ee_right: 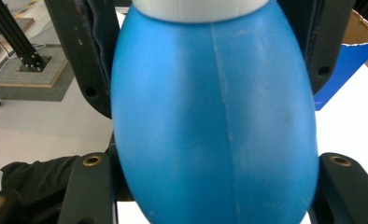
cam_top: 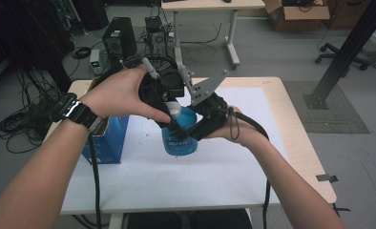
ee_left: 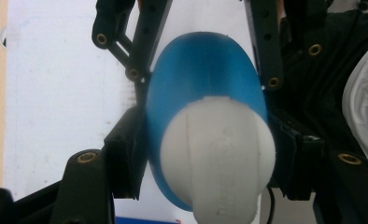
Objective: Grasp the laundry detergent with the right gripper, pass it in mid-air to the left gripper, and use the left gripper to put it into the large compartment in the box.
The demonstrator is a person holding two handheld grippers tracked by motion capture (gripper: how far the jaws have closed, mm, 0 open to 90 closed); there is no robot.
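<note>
A blue bottle (cam_top: 179,138) with a white cap (cam_top: 173,109) is held above the middle of the table. My left gripper (cam_top: 172,114) comes down from above and is shut on the cap. In the left gripper view its pads (ee_left: 126,158) press on both sides of the cap (ee_left: 219,149), with the blue body (ee_left: 201,70) beyond. My right gripper (cam_top: 190,130) reaches in from the right and is shut on the bottle's body. In the right gripper view the bottle (ee_right: 215,121) bulges between the two black jaws, and the right gripper (ee_right: 205,51) clasps its widest part.
A blue cardboard box (cam_top: 105,138) stands open on the table's left side. A white mat (cam_top: 214,167) covers most of the wooden table (cam_top: 296,124). Beyond the far edge, a computer tower (cam_top: 119,38) and cables sit on the floor.
</note>
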